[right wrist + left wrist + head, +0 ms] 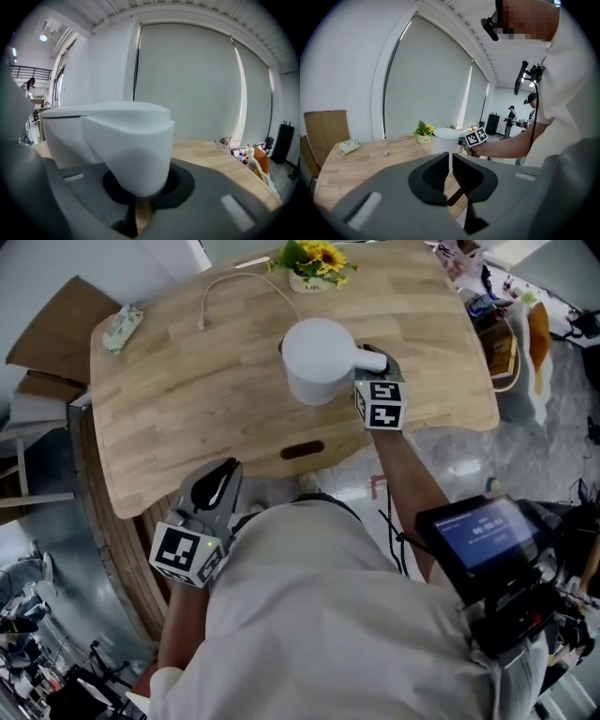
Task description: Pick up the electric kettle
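Wooden table [187, 399] is seen bearing the white electric kettle [314, 357], which is stood upright a little right of the middle. Its handle [368, 359] is pointed right and is clamped between the jaws of the right gripper [377, 362], with the pads pressed on both sides. The left gripper [217, 479] is held at the table's near left edge, well apart from the kettle, its jaws drawn together on nothing. 1 pot of sunflowers [314, 266] and 1 white cable [220, 287] are set by the far edge.
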